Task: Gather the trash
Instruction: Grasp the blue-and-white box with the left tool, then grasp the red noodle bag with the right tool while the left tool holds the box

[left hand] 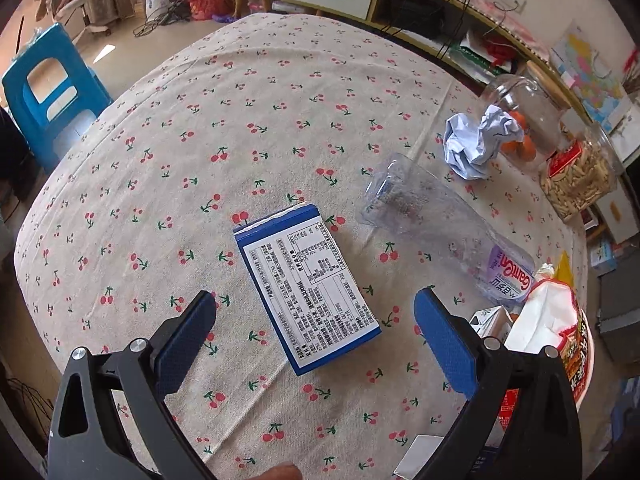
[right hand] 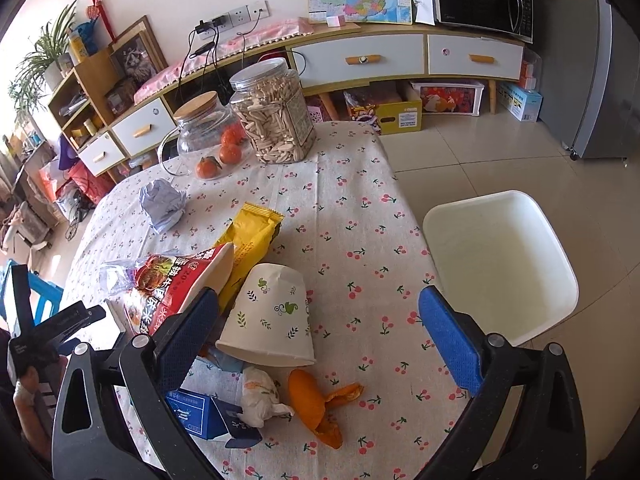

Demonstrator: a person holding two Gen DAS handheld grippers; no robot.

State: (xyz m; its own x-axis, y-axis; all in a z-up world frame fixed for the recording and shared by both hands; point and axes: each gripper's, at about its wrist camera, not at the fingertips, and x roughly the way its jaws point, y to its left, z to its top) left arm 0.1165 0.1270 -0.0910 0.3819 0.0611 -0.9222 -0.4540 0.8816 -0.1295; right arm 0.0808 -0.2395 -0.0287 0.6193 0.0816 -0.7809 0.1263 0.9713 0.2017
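Note:
In the left wrist view a blue and white carton (left hand: pixel 306 286) lies flat on the cherry-print tablecloth, just ahead of my open, empty left gripper (left hand: pixel 316 320). An empty clear plastic bottle (left hand: pixel 440 232) lies to its right, with crumpled pale paper (left hand: pixel 476 146) beyond. In the right wrist view my right gripper (right hand: pixel 318 312) is open and empty above a tipped paper cup (right hand: pixel 270 316). Around the cup lie orange peel (right hand: pixel 316 404), a crumpled wrapper (right hand: pixel 260 396), a small blue carton (right hand: pixel 200 416), a red noodle bowl (right hand: pixel 176 284) and a yellow snack bag (right hand: pixel 250 240). A white bin (right hand: pixel 500 264) stands beside the table on the right.
A jar of seeds (right hand: pixel 274 116), a glass jar with a wooden lid (right hand: pixel 202 128) and tangerines (right hand: pixel 220 158) stand at the table's far end. A blue stool (left hand: pixel 48 100) stands left of the table. A low cabinet (right hand: pixel 360 56) lines the wall.

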